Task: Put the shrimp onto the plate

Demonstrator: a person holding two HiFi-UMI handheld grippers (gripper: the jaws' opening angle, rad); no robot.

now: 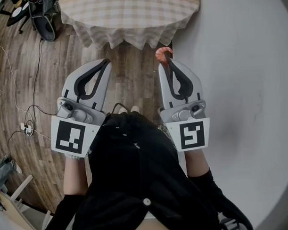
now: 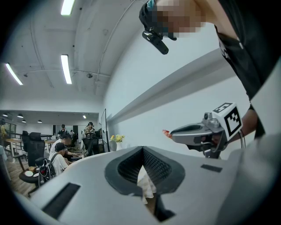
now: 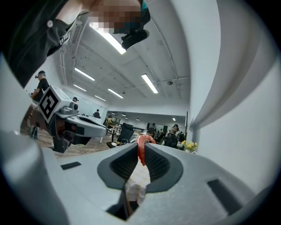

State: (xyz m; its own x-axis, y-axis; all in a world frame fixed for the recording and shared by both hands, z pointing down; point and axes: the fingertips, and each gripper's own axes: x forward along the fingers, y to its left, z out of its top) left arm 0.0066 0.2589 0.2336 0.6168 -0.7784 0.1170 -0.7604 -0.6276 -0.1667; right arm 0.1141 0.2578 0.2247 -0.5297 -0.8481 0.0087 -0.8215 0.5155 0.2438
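An orange-red shrimp [image 1: 163, 54] sticks out from the tip of my right gripper [image 1: 168, 63], which is shut on it. In the right gripper view the shrimp [image 3: 141, 147] is pinched between the two dark pads, its curved body rising above them. My left gripper [image 1: 105, 63] hangs beside it to the left, shut with nothing between its jaws [image 2: 142, 151]. From the left gripper view the right gripper [image 2: 173, 133] shows at the right with the shrimp [image 2: 166, 133] at its tip. No plate is in view.
A round table with a checked cloth [image 1: 131, 16] stands ahead, its hem just beyond the gripper tips. A white wall [image 1: 242, 85] fills the right side. Wooden floor [image 1: 29, 78] with cables lies to the left. People sit at desks [image 2: 61, 151] far off.
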